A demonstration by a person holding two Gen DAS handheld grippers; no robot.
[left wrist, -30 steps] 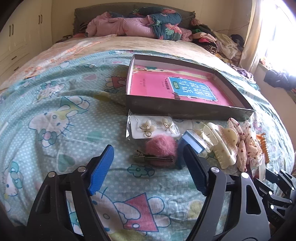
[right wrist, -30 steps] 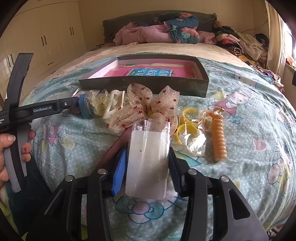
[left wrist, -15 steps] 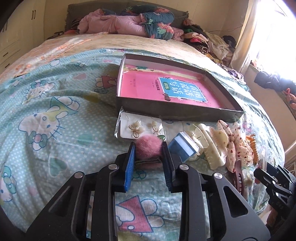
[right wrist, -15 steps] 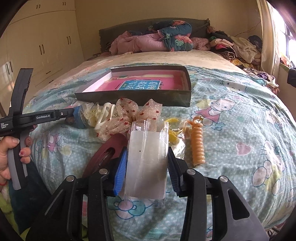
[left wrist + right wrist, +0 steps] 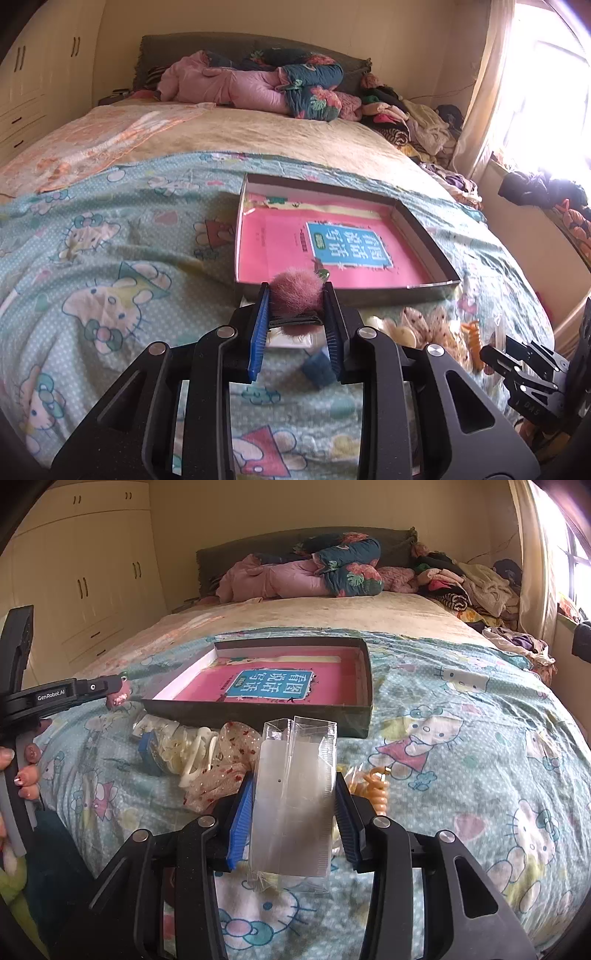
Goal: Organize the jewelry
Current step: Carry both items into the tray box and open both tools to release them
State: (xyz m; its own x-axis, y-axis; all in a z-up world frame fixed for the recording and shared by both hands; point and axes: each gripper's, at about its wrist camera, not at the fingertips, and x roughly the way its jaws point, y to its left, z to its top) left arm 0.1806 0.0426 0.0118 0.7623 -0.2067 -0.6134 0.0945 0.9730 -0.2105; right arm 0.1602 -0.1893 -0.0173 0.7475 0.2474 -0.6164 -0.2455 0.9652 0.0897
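a bed under a cartoon-cat sheet fills both views, clothes heaped at its far end. on the left of the right wrist view, painted fingers hold the left tool, which is pinching a pink pom-pom hair clip; the clip's metal part is mostly hidden by the pads. beyond it lies a shallow dark box lined pink. before the box sit a cream claw clip and an orange spiral tie, partly hidden. the right tool grips a clear plastic packet; its contents are hard to make out.
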